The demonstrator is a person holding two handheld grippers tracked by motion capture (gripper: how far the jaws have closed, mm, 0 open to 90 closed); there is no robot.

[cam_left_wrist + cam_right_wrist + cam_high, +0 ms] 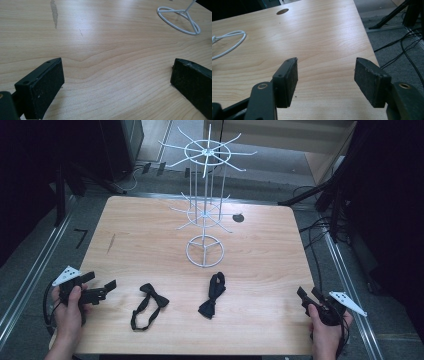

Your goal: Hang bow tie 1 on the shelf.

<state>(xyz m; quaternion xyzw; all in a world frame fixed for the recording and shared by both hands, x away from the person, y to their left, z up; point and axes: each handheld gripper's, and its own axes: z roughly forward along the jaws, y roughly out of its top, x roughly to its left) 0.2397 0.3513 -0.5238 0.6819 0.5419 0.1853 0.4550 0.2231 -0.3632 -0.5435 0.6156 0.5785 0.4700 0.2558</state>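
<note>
Two handheld grippers are waiting at the near edge of a pale wooden table (150,225), two black bow ties lying between them in front of a white wire display rack (205,210).

The rack is standing at the table's middle, its ring base (204,251) resting on the wood; the left bow tie (148,305) is lying just near-left of that base and the right bow tie (212,295) just near-right of it, the two apart and touching neither gripper. The left gripper (102,287) is sitting well left of the rack, jaws spread wide over bare wood and holding nothing; the right gripper (309,295) is sitting well right of it, jaws likewise parted and empty. A round cable hole (238,218) is showing right of the rack. Grey floor, metal rails and loose black cables are surrounding the table.
</note>
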